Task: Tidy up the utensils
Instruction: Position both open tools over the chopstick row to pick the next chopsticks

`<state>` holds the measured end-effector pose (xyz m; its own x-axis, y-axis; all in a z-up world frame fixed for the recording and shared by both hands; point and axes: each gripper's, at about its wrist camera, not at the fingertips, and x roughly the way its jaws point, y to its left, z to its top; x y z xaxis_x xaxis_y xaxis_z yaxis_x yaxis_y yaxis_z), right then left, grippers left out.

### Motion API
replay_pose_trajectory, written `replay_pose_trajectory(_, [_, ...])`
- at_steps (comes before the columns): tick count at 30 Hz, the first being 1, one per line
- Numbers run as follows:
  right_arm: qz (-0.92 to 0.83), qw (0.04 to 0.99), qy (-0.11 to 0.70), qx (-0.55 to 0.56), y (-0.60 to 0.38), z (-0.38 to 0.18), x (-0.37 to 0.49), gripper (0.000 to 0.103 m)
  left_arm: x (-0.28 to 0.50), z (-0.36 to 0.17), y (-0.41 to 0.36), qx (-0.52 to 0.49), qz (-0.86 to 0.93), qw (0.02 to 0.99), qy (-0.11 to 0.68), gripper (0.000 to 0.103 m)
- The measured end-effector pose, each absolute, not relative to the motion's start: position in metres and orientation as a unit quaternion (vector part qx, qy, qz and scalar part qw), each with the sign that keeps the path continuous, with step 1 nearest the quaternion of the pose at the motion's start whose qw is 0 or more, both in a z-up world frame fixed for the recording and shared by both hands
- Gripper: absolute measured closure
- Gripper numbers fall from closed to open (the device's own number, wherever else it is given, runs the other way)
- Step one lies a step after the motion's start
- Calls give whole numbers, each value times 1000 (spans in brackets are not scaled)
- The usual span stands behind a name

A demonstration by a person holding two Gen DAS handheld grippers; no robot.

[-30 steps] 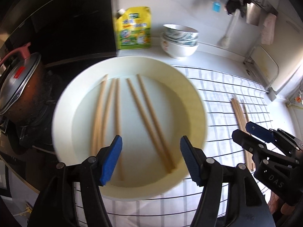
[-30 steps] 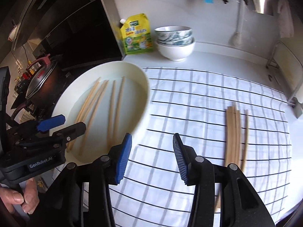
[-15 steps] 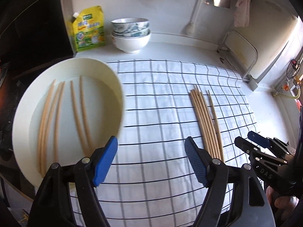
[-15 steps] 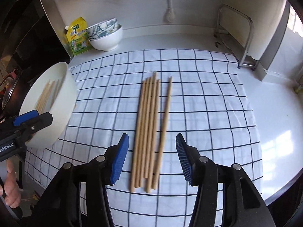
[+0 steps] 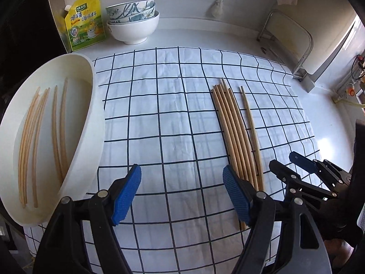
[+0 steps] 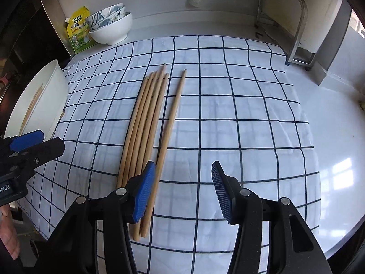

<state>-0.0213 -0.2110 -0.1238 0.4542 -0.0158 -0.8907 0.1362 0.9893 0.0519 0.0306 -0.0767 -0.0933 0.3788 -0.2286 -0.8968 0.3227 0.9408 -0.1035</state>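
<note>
Right wrist: chopsticks (image 6: pixel 146 123) lie beside the gaping, empty right tongs (image 6: pixel 182 191).

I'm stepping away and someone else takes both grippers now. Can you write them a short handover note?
Left gripper: open, holding nothing, over bare checked cloth.
Right gripper: open, holding nothing; its left pad sits over the near ends of the chopsticks.
Things: six chopsticks on the cloth, five bunched and one single chopstick just right of them. Five more chopsticks lie in the white basin at the cloth's left edge.
Done: which pile is finished cannot be told from the pictures.
Left: probably gather all chopsticks into one place; nothing is gripped yet.
</note>
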Motion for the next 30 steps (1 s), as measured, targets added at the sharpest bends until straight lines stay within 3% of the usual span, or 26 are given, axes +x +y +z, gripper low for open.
replay_pose_trajectory(30, [-58,860,505,50,-252,-136,-26,53,46,-143,-132,67,-160,820,545,25])
